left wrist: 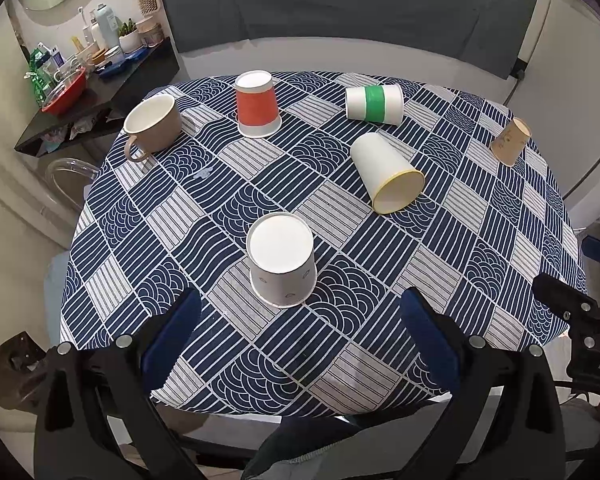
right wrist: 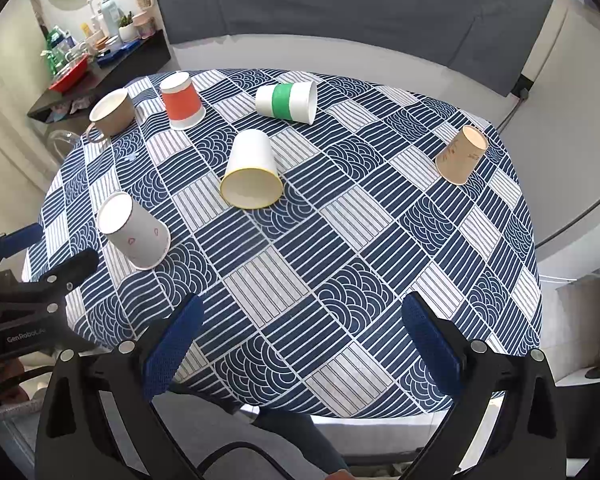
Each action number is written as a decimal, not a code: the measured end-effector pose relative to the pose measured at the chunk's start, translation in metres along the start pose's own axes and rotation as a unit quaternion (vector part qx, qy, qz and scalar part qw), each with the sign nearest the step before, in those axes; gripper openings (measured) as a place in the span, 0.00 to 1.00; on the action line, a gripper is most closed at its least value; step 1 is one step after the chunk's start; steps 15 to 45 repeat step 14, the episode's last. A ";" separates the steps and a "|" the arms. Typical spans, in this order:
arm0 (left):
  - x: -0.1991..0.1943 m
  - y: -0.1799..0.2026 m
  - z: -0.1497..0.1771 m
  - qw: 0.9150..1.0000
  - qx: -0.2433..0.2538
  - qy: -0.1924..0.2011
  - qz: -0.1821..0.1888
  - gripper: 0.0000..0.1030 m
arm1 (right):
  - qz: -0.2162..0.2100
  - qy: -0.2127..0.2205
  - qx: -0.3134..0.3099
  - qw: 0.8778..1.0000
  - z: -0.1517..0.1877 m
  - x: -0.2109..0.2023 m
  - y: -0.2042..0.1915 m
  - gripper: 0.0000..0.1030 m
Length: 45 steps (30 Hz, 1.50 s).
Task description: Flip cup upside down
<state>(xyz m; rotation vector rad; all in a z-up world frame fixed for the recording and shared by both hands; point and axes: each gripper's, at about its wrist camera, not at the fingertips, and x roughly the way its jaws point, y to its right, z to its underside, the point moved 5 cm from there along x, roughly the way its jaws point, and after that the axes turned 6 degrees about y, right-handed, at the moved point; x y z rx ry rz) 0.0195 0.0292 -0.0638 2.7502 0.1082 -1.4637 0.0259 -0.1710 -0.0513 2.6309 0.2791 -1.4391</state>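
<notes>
my left claw (left wrist: 300,320) is spread wide, nothing between its blue pads (left wrist: 172,336), hanging over the near edge of the bench (left wrist: 260,360) with its blue and white patterned cloth. my right claw (right wrist: 300,320) is spread wide too, empty, also at the near edge, just right of the left one.

six cups on the bench. white cup with small marks (left wrist: 282,260) stands upside down, base up, closest to the left claw and just ahead of it. white cup with yellow rim (left wrist: 384,174) lies on its side mid-bench, mouth facing me. green-banded cup (left wrist: 374,104) lies on its side further back, mouth to the right in the right wrist view. orange cup (left wrist: 257,103) stands upside down at the back. tan mug (left wrist: 150,126) is at the far left, handle toward me, looks tipped with its mouth visible; can't tell if it's fully on its side. tan paper cup (left wrist: 511,141) stands upside down at the far right edge, well apart from the rest.

cluttered dark shelf (left wrist: 100,92) beyond the bench on the left, grey sofa (left wrist: 340,0) behind.
</notes>
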 end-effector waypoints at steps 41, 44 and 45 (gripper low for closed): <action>-0.002 0.000 0.000 1.000 0.005 -0.001 -0.016 0.95 | 0.000 0.000 -0.009 1.000 0.000 -0.002 -0.003 0.93; -0.002 0.000 0.000 1.000 0.005 -0.001 -0.016 0.95 | 0.000 0.000 -0.009 1.000 0.000 -0.002 -0.003 0.93; -0.002 0.000 0.000 1.000 0.005 -0.001 -0.016 0.95 | 0.000 0.000 -0.009 1.000 0.000 -0.002 -0.003 0.93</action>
